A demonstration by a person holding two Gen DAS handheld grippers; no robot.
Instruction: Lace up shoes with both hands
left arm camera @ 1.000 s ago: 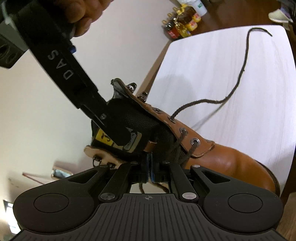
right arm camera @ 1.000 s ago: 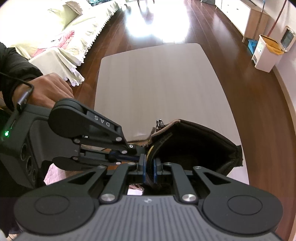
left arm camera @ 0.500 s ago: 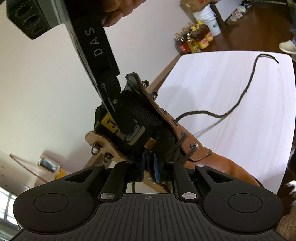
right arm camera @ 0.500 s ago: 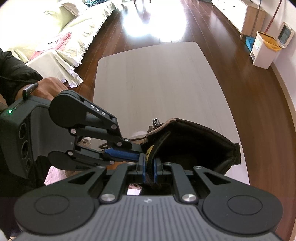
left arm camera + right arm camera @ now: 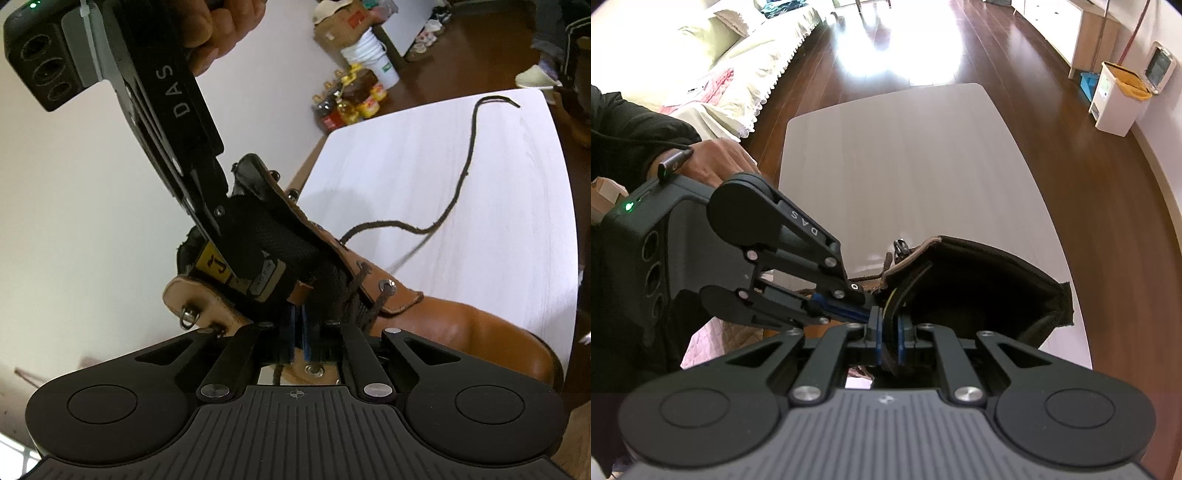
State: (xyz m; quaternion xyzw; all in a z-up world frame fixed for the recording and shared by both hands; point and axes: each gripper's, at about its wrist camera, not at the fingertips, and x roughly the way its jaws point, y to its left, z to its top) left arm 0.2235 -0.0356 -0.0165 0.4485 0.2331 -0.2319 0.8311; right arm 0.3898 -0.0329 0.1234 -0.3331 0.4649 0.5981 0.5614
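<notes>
1. The white table (image 5: 461,177) carries the tan leather boot (image 5: 472,328), which lies at the near edge, toe toward 4 o'clock in the left wrist view. Only the lowest eyelets are laced, so the job looks to be at an early stage.
2. The right gripper (image 5: 888,334) comes in from 11 o'clock in the left wrist view, its jaws clamped on the boot's black tongue (image 5: 266,236), holding it up and clear.
3. The left gripper (image 5: 296,334) has its jaws closing on a dark lace strand at the lower eyelets; the strand runs between the blue pads (image 5: 287,332).
4. The free lace (image 5: 458,184) trails across the table toward 1 o'clock.
5. Next, I judge, the pinched strand must be drawn out and fed into the next open eyelet (image 5: 387,285).
6. Against the frame a second ago, the boot's collar sits more upright and the left camera looks further down the room; the right view is nearly unchanged.
</notes>
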